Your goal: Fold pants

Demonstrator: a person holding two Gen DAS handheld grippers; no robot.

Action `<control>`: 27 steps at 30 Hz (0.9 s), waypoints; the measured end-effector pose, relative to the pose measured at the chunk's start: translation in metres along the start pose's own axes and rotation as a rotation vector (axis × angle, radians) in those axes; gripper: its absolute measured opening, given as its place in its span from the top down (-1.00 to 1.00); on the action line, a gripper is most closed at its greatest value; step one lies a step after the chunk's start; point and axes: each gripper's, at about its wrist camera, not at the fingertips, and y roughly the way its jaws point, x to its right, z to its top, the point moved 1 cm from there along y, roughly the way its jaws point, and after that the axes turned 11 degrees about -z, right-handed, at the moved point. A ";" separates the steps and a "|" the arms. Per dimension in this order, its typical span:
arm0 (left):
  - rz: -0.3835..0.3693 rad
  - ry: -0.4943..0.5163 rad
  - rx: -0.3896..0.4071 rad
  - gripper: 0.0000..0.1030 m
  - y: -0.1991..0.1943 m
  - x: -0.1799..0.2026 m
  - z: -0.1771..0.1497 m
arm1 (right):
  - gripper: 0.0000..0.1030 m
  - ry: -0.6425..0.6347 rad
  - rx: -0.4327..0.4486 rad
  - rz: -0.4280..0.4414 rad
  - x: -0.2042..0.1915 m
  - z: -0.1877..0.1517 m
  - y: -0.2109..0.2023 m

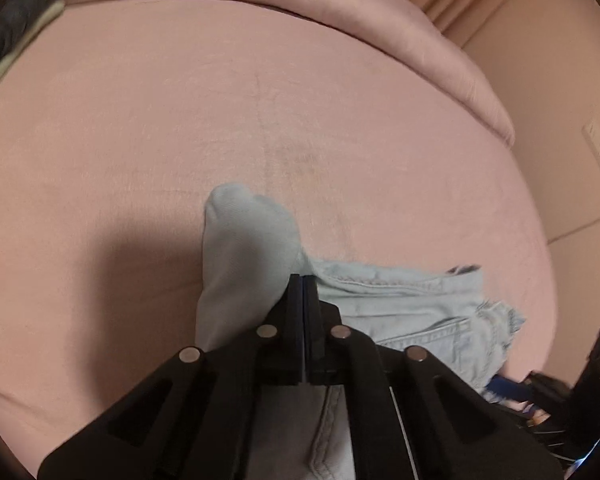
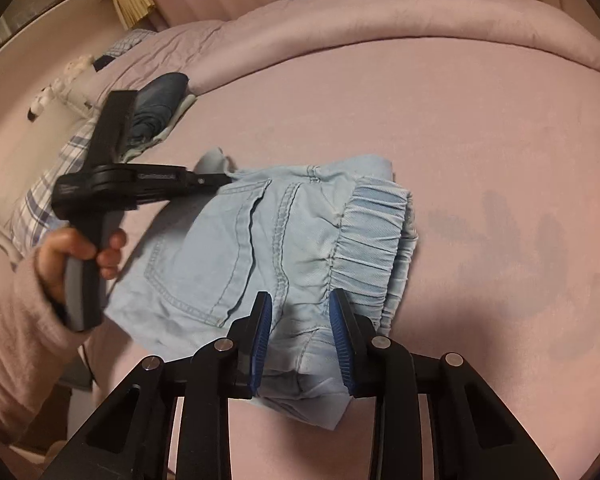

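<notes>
Light blue denim pants (image 2: 260,248) lie folded into a compact bundle on the pink bed (image 2: 480,140), elastic waistband to the right. My left gripper (image 1: 302,278) is shut on a far corner of the pants (image 1: 244,240) and lifts a peak of fabric; it also shows in the right wrist view (image 2: 224,179), pinching that far edge. My right gripper (image 2: 300,300) is open, its blue-padded fingers (image 2: 262,328) straddling the near edge of the bundle without closing on it.
A stack of folded dark and pale clothes (image 2: 160,108) lies at the far left of the bed. A rolled pink duvet (image 2: 380,12) borders the far side. A plaid pillow (image 2: 48,184) lies at the left.
</notes>
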 end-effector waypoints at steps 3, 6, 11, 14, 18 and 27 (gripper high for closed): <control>-0.011 0.020 0.019 0.96 -0.017 0.004 -0.004 | 0.37 0.010 -0.024 0.001 -0.002 0.011 -0.006; -0.013 0.079 0.070 0.90 -0.049 0.012 -0.021 | 0.37 0.020 0.028 0.075 -0.021 0.025 -0.014; -0.071 0.092 0.084 0.86 -0.081 0.009 -0.069 | 0.37 -0.047 0.016 0.124 -0.061 0.051 0.009; -0.061 0.093 0.037 0.87 -0.080 0.002 -0.096 | 0.37 -0.115 -0.005 0.156 -0.097 0.074 0.037; -0.053 0.066 0.028 0.93 -0.074 -0.004 -0.122 | 0.37 -0.174 -0.063 0.148 -0.129 0.100 0.079; -0.050 0.080 0.027 0.91 -0.095 -0.001 -0.150 | 0.41 -0.085 -0.155 0.062 -0.122 0.123 0.117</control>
